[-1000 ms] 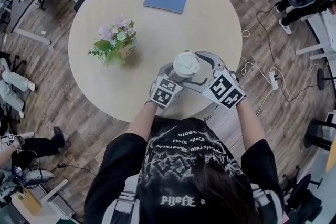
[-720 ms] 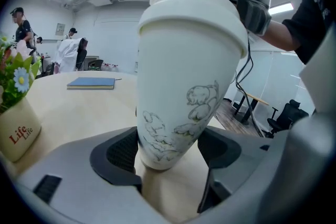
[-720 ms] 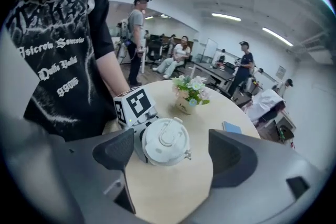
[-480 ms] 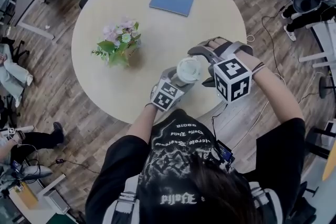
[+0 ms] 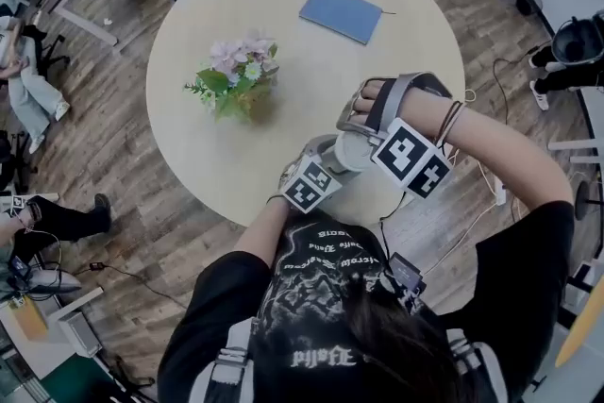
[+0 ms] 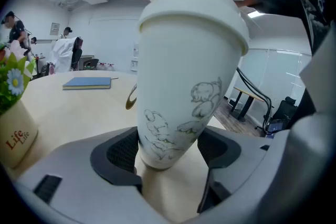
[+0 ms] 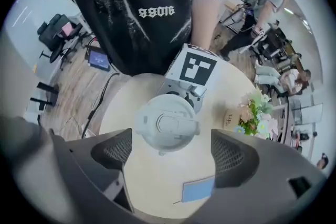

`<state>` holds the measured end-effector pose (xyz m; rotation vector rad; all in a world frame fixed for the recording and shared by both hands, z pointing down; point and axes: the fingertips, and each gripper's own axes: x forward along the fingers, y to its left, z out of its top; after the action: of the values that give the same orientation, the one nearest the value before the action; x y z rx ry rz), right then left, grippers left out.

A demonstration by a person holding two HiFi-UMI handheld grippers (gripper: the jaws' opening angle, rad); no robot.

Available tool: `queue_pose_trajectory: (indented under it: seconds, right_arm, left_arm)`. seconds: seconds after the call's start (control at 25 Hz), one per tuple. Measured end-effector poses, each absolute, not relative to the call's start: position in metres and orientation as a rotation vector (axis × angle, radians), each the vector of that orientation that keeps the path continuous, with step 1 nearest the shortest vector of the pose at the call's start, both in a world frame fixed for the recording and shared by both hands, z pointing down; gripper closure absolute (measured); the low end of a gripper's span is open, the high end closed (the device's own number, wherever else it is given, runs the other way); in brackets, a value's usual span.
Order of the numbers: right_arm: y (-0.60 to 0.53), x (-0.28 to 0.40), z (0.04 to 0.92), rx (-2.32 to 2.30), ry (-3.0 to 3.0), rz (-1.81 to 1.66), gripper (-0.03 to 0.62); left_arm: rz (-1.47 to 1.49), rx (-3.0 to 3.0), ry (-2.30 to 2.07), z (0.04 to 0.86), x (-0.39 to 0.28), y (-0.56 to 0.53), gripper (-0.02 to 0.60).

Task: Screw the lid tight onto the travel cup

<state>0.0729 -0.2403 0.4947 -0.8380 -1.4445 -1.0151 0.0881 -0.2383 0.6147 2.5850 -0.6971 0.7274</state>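
Just inside the round table's (image 5: 406, 5) near edge (the side by the person) a white travel cup (image 6: 184, 86) stands upright, its lid (image 7: 167, 124) seated on top; the left gripper (image 6: 169, 157) has its jaws closed on the cup's lower body; the right gripper (image 7: 171, 157) hangs directly above the lid, jaws spread wide to either side and touching nothing; a flower pot (image 5: 236, 80) stands well apart to the left; a blue notebook (image 5: 342, 12) lies near the far edge.
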Motion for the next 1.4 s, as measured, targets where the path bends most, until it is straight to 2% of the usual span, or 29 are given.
queue_pose_trajectory:
  seconds: [0.24, 0.32, 0.56, 1.4]
  right_arm:
    - [-0.232, 0.071, 0.508, -1.022, -1.347, -1.147, 0.131]
    - [-0.230, 0.071, 0.513, -1.057, -1.337, -1.159, 0.155]
    - [-0.229, 0.069, 0.517, -1.052, -1.392, -1.145, 0.160]
    - [-0.233, 0.061, 0.519, -0.474, -1.815, -0.536, 0.160]
  left_arm:
    - [0.721, 2.592, -0.682, 0.613, 0.089, -0.241, 0.212]
    - [0.721, 2.589, -0.681, 0.613, 0.089, -0.241, 0.212]
    - [0.732, 2.568, -0.685, 0.618, 0.086, -0.241, 0.212]
    - [0.715, 2.528, -0.704, 0.625, 0.086, -0.241, 0.210]
